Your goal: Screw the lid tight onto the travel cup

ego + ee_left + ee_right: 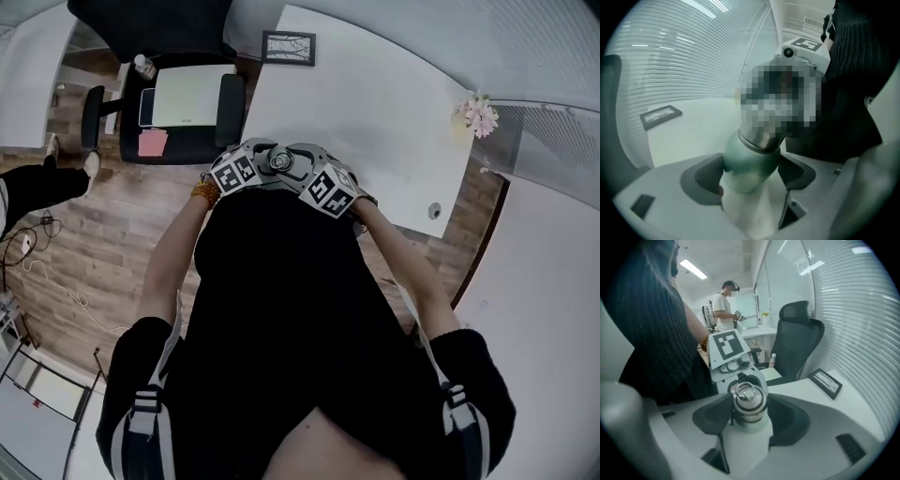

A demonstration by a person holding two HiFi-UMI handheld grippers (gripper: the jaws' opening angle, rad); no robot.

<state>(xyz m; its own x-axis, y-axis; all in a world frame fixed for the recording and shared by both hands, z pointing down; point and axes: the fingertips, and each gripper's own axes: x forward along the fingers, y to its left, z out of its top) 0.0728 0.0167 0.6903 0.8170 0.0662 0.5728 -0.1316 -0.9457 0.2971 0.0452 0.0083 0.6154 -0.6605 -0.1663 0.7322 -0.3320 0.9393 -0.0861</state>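
Left gripper point(750, 174): jaws clamped on the rounded green base of the metal travel cup point(751, 161), dark pads point(701, 180) pressing it from both sides. A steel band ran round the cup above the green part; further up it was blurred out.

Right gripper point(750, 403): jaws closed around the silver screw lid point(749, 404) with a small metal ring point(745, 391) on top, pads touching it on both sides. The lid sat on the cup's mouth, so the contents were hidden. How far the thread was turned in could not be told.

In the head view the cup was held in the air between the two grippers, close to the person's chest and over the near edge of the white tabletop point(375, 103), not resting on it.

On the tabletop: a dark-framed picture point(288, 47) at the far edge and a pink flower point(480, 114) at the right corner, both well apart from the cup.

A black office chair point(178, 141) stood left of the tabletop with a white flat pad point(192, 94) and a pink note point(153, 142) on the seat. A small white bottle point(143, 66) stood just beside it, cap on, contents not visible.
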